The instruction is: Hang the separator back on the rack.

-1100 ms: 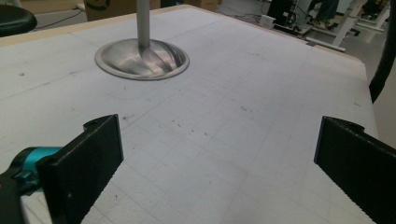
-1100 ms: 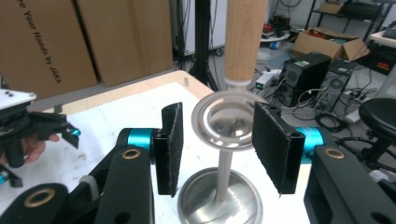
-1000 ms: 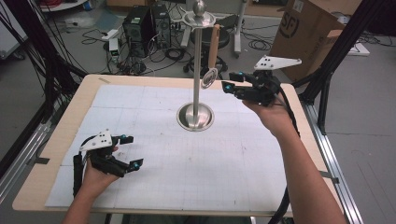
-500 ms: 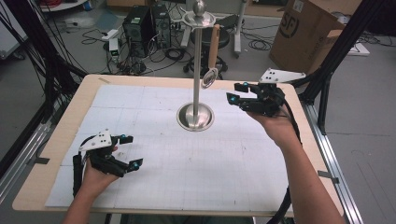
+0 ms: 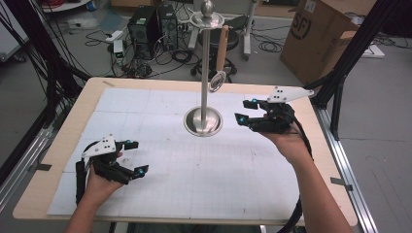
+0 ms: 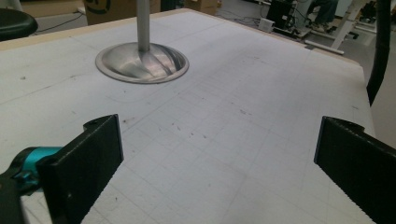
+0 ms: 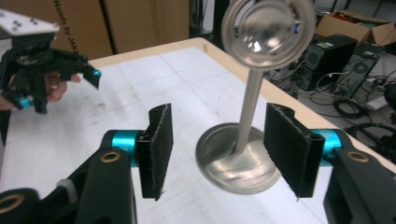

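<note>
on the left side of the white gridded mat (image 5: 160, 170), the left gripper (image 5: 132, 158) is resting low over the surface in the person's left hand (image 5: 97, 187), its jaws standing wide apart with nothing between them; in the left gripper view the two black pads (image 6: 91, 163) are framing bare mat, and the stand's round base is lying well ahead of them, up and to the left.

at the middle of the table (image 5: 58, 145), a metal stand (image 5: 204, 82) is rising upright from a dished round base (image 5: 203, 121), ending in a ball knob above a small disc. a magnifying glass (image 5: 217, 81) is hanging from that disc by its wooden handle (image 5: 222, 43), its round lens lowest, just beside the pole on the right and clear of the mat.

to the right of the base, the right gripper (image 5: 245, 110) is being held in the person's right hand (image 5: 286, 141), pointing left toward the stand. its jaws have just been opening and are standing released, gripping nothing. in the right gripper view the pads (image 7: 156, 149) are flanking the pole and base farther off, while the lens (image 7: 265, 30) is hovering above and beyond the gap, well apart from both pads, blurred. the left gripper is showing far off at the upper left of that view.
</note>
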